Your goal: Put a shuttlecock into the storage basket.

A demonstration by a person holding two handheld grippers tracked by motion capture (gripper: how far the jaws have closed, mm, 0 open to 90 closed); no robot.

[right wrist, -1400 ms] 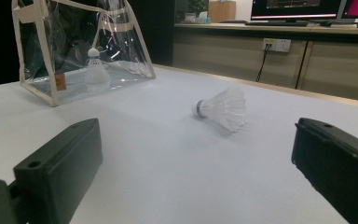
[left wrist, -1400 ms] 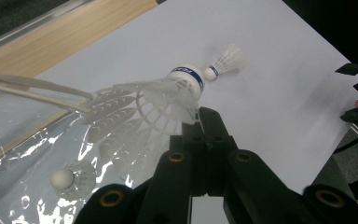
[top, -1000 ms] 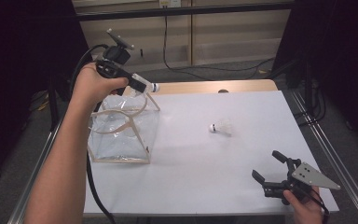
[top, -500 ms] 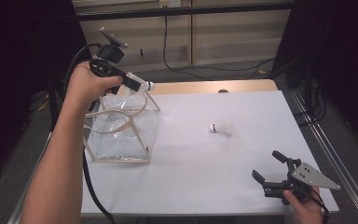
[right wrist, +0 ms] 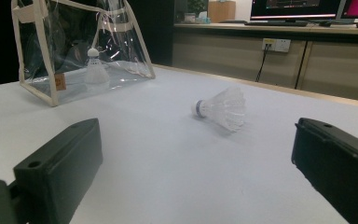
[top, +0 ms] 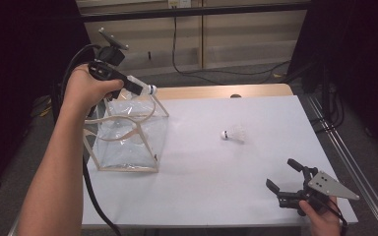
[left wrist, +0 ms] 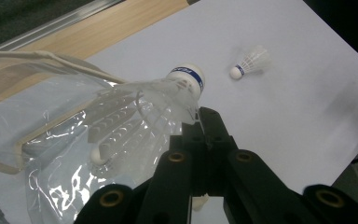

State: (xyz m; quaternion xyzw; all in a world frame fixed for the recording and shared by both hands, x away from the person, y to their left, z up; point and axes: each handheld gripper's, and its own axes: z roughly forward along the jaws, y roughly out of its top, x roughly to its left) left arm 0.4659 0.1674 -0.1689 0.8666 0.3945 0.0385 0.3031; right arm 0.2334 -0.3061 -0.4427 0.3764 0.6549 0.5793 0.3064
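Gripping a shuttlecock [top: 140, 87], left claw [top: 137, 88] above white table [top: 202, 172]; right claw [top: 285, 179] wide open, dark room.

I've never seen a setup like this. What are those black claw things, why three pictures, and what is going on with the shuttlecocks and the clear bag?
A person holds a hand-operated claw in each hand. One camera looks down from above; one rides on each claw. The left gripper is shut on a shuttlecock above the clear bag, which already has another shuttlecock inside. A third shuttlecock lies on the white table. The right gripper rests open near the table's front edge, holding nothing.
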